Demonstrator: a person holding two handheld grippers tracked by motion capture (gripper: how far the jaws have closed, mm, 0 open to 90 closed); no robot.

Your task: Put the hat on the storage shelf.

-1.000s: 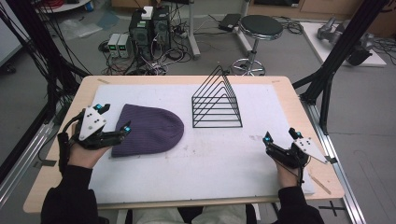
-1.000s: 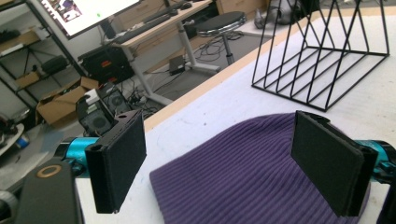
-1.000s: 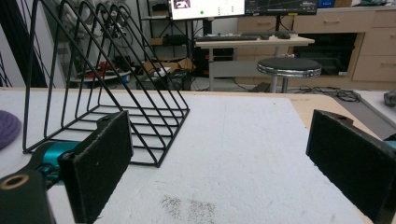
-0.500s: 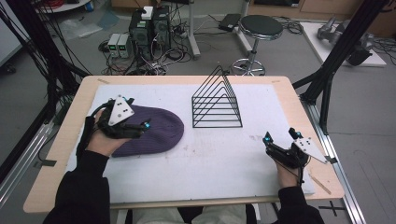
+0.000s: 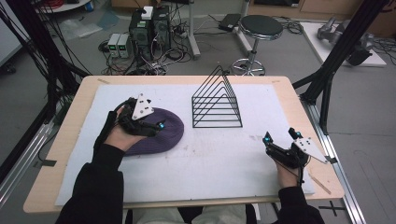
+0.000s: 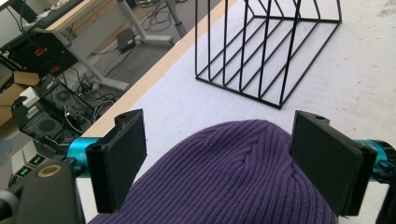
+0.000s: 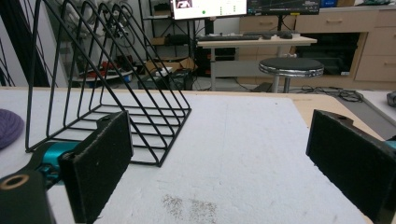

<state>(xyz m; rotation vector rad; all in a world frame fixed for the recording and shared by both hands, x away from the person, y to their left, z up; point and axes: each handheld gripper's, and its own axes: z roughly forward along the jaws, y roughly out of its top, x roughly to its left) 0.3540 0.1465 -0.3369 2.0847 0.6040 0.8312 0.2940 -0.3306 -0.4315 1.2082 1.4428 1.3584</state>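
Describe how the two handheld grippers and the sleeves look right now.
Both the left gripper and right gripper are black, with flat rectangular padded jaws, teal fittings with small glowing lights, and a pale grey three-cornered plate on top. The person wears black long sleeves.

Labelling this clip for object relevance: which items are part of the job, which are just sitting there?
In the job:
purple knit beanie
left gripper, open, jaws either side of the beanie

Lying about:
black wire file rack
right gripper, open, idle on the white mat

no readable text, labels or numbers on anything, monitor writing too small
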